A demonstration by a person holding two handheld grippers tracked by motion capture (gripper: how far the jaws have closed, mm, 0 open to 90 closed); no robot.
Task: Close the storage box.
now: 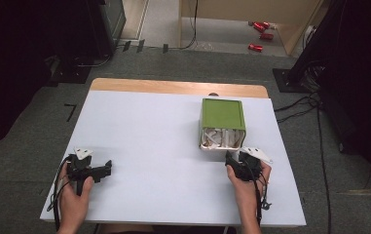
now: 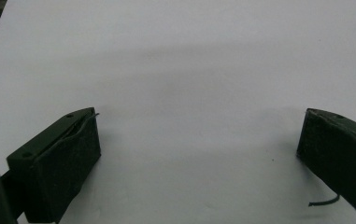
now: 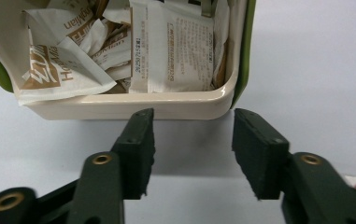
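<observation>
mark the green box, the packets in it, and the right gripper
green box (image 1: pixel 222 113), high view, on its green upper side
packets (image 3: pixel 175 51), right gripper view, on the big printed sachet
right gripper (image 3: pixel 193 140), right gripper view, midway between its open fingertips

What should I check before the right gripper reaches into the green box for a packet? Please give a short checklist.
1. Right gripper jaws open, nothing between them: ok.
2. Gripper lined up with the mouth of the green box: ok, just short of the cream rim.
3. Packets reachable inside: ok, several lie loose.
4. One packet separate enough to grip: cannot tell, they overlap.
5. Left gripper out of the way: ok, open over bare table.
</observation>
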